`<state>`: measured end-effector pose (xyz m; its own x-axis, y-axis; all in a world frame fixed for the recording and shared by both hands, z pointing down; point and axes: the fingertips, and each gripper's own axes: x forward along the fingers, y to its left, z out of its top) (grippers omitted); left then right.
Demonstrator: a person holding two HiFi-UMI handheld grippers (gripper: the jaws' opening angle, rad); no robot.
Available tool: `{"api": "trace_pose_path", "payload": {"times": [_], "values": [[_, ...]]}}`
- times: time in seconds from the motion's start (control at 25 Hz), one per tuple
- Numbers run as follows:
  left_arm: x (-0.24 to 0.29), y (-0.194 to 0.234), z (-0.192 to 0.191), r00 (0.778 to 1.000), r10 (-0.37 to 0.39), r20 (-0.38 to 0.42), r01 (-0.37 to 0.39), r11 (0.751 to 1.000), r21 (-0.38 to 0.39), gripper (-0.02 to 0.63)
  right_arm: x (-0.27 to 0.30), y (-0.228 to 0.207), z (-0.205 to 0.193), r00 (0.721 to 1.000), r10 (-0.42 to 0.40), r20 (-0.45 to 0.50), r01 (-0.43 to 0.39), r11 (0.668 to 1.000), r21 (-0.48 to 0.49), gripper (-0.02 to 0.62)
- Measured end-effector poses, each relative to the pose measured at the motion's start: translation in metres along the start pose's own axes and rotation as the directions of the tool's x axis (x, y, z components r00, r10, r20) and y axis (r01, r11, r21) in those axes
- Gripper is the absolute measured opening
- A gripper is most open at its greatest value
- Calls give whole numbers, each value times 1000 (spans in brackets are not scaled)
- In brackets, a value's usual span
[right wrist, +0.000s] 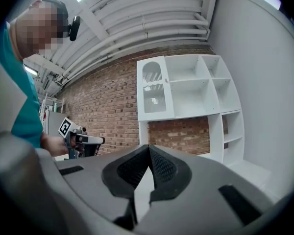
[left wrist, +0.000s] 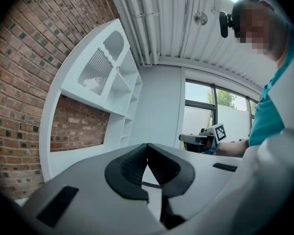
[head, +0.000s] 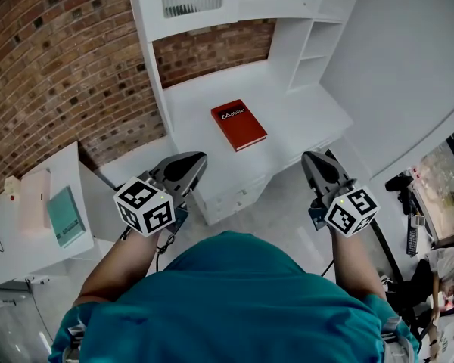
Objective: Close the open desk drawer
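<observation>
Desk drawer (head: 232, 197): set in the front of the white desk just under the tabletop (head: 295, 116) edge, apparently standing a little proud, though hard to judge how far from above. Long axis along the desk front, lower left to upper right in the head view; closing push presumably across it, towards the brick wall (head: 53, 66). Left claw (head: 191, 166): tips together, holding nothing, raised above and just left of the drawer; likely the nearer. Right claw (head: 316, 166): likewise pinched closed and empty, further off to the right. Red book (head: 238, 124): flat on the tabletop, beyond both claws. Drawer seen in the head view only — gripper views aimed high, showing upper shelves (right wrist: 196, 87), wall and the opposite claw, not the drawer.
</observation>
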<state>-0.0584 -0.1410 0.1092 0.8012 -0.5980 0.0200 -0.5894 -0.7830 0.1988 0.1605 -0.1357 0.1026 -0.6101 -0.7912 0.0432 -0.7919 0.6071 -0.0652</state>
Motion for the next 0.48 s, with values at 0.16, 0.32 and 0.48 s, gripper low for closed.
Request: {"api": "trace_pose_path", "payload": {"times": [0.16, 0.32, 0.48], "values": [[-2, -1, 4, 1000, 6, 9, -6, 1000, 3, 15, 2, 4, 1, 1000, 15, -1, -15, 1000, -2, 21], [-3, -3, 4, 1000, 5, 4, -5, 1000, 13, 15, 3, 6, -1, 1000, 24, -5, -24, 1000, 3, 20], [-3, -4, 3, 1000, 5, -1, -5, 1000, 13, 15, 3, 6, -3, 1000, 20, -17, -20, 1000, -16, 20]]}}
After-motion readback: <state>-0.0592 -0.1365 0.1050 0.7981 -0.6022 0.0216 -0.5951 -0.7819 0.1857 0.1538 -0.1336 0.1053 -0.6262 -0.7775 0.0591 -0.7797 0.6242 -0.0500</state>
